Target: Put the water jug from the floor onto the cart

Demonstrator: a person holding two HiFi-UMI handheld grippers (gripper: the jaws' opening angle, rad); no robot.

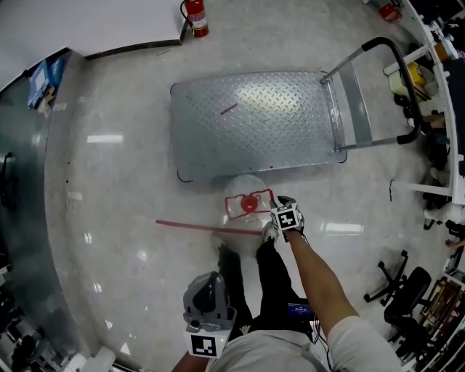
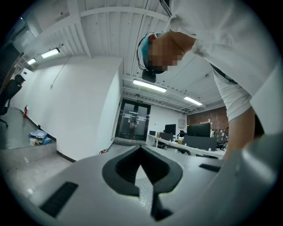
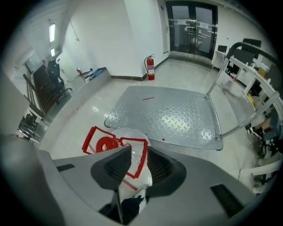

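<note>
Red fire extinguisher (image 1: 195,18) by the wall, black office chair (image 1: 407,296), red floor line (image 1: 196,227)

The cart (image 1: 254,123) lies open to me along its near edge; its handle (image 1: 404,87) bars the right end. The water jug (image 1: 245,190) stands just beside that edge, my shoes (image 1: 227,256) close behind it.
</note>
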